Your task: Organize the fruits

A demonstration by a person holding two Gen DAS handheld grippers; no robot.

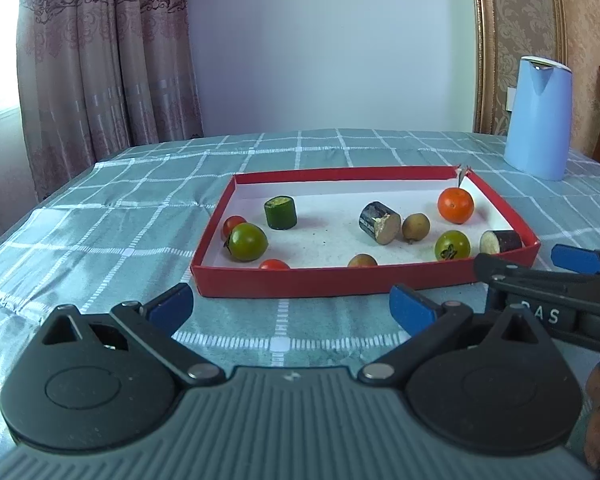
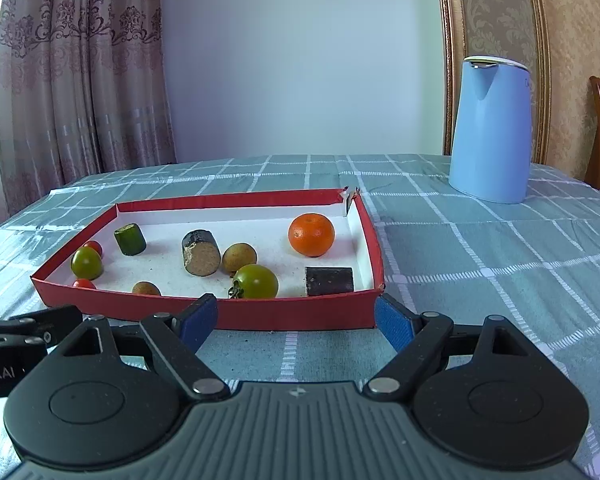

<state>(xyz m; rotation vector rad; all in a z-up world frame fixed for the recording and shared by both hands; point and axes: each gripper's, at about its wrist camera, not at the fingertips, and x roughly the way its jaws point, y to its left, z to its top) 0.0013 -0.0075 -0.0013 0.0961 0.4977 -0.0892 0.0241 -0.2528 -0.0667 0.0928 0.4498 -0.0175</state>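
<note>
Both the left gripper [image 1: 291,311] and right gripper [image 2: 296,320] are hovering spread apart and empty before the red tray [image 2: 228,314], its fruits [image 2: 311,234] lying scattered and unsorted.

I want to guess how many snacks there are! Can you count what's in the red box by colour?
Orange: 1
Green tomatoes: 2
Small red tomatoes: 2
Small brown round fruits: 2
Green cut chunk: 1
Dark cut chunks: 2
Total: 10, all inside the red box.
</note>
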